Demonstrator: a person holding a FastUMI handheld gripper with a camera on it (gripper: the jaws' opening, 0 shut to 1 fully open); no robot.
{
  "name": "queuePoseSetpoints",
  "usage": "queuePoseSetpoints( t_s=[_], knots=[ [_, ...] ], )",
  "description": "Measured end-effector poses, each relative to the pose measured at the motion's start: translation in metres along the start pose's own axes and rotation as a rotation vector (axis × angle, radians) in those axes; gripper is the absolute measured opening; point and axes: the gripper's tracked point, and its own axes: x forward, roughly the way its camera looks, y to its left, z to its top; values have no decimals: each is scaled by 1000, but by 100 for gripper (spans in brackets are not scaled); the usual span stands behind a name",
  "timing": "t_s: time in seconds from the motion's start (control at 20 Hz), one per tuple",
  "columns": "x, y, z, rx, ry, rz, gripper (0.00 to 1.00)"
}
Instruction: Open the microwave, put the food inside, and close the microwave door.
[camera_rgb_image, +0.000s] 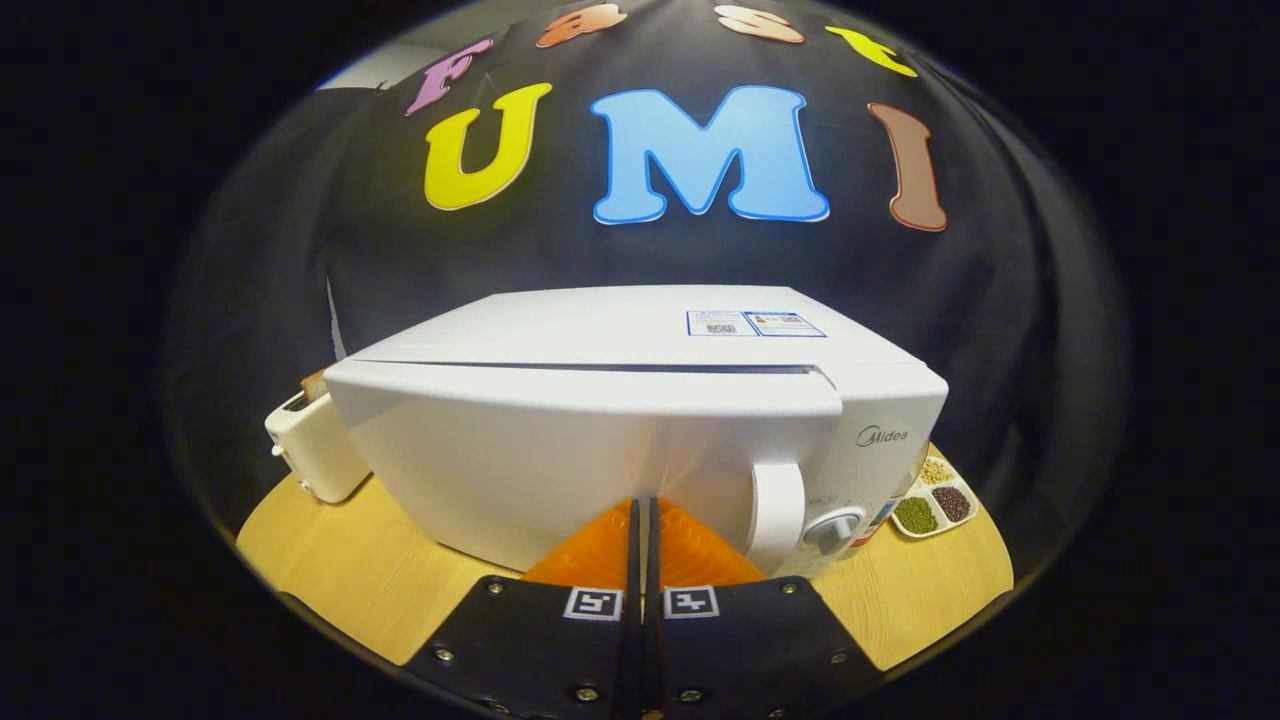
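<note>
The gripper (640, 505) has its fingers pressed together with nothing between them, tips right at the closed door of the white microwave (620, 420) on the wooden table (350, 570). The door handle (778, 515) stands just right of the fingertips.

A grey "Midea" brand mark (882, 436) stands right of centre in the frame, on the front panel of the white box-shaped microwave (600, 450). On the microwave's top, upper centre-right, lies a blue-edged sticker (755, 324) whose print is too small to read.
</note>
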Motion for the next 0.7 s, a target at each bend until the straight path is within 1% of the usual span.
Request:
queuePoseSetpoints(
  t_s=[0.15, 0.2, 0.35, 0.45, 0.5, 0.55, 0.7],
  knots=[
    [3, -2, -2, -55, -16, -17, 1],
    [5, -4, -1, -50, -18, -31, 1],
    [11, -5, 0, -7, -8, -31, 1],
    [10, -5, -2, -31, -10, -37, 1],
    [7, -5, -3, -45, -4, -48, 1],
    [1, -3, -2, -41, -6, -41, 1],
    [-24, 3, 13, -18, -56, -35, 1]
  ],
)
